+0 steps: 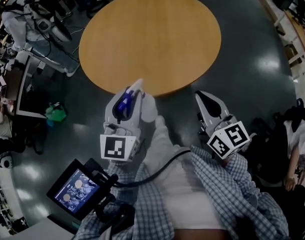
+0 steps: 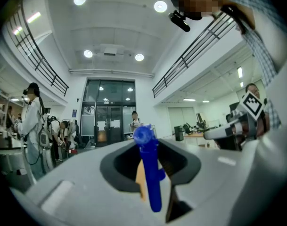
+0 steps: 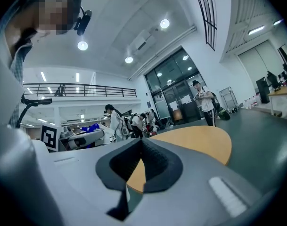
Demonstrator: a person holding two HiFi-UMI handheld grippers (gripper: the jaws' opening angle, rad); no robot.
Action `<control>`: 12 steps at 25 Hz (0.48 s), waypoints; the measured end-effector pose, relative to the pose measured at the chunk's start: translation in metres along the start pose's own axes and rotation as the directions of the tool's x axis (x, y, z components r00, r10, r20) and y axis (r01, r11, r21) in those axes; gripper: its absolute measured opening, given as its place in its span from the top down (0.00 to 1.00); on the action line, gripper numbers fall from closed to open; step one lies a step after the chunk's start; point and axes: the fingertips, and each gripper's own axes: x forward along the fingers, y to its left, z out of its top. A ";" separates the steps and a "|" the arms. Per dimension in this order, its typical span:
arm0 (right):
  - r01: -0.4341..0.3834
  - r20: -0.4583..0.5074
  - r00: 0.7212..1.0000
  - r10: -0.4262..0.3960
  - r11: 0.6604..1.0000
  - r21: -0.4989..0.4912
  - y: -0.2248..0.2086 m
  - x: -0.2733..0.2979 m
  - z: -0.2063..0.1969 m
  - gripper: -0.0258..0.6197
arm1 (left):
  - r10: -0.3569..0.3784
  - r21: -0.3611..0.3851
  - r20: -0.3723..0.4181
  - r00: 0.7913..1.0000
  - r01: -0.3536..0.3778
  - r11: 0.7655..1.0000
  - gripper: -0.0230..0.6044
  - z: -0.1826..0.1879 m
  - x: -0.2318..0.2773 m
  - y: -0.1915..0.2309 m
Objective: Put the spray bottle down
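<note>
In the head view, my left gripper [image 1: 136, 84] is just short of the near edge of the round wooden table [image 1: 152, 39]. It is shut on the spray bottle [image 1: 124, 103], whose blue head shows between the jaws and whose white body bulges out to the right. In the left gripper view the blue spray head [image 2: 150, 173] stands upright between the jaws of the left gripper [image 2: 150, 147]. My right gripper [image 1: 199, 95] hovers off the table's near right edge, jaws closed to a point with nothing in them. In the right gripper view that gripper [image 3: 141, 142] faces the table [image 3: 195, 142].
A tablet on a stand [image 1: 77, 186] sits low on the left. People and equipment [image 1: 37, 24] crowd the far left, with a green object [image 1: 54, 114] on the floor. Desks line the far right [image 1: 297, 29]. The floor around the table is dark grey.
</note>
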 end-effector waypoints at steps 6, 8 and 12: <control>0.008 -0.012 1.000 -0.008 1.000 -0.003 -0.030 0.055 0.008 0.95 | -0.027 0.000 0.001 1.000 0.027 1.000 0.79 -0.005 0.056 0.027; 0.015 -0.016 1.000 -0.015 1.000 0.000 -0.033 0.081 0.011 0.95 | -0.044 0.010 -0.002 0.999 0.044 0.999 0.79 -0.006 0.070 0.045; 0.046 -0.026 0.999 -0.046 0.999 0.015 -0.038 0.134 0.011 0.95 | -0.072 0.003 -0.020 0.997 0.072 0.997 0.79 -0.017 0.095 0.083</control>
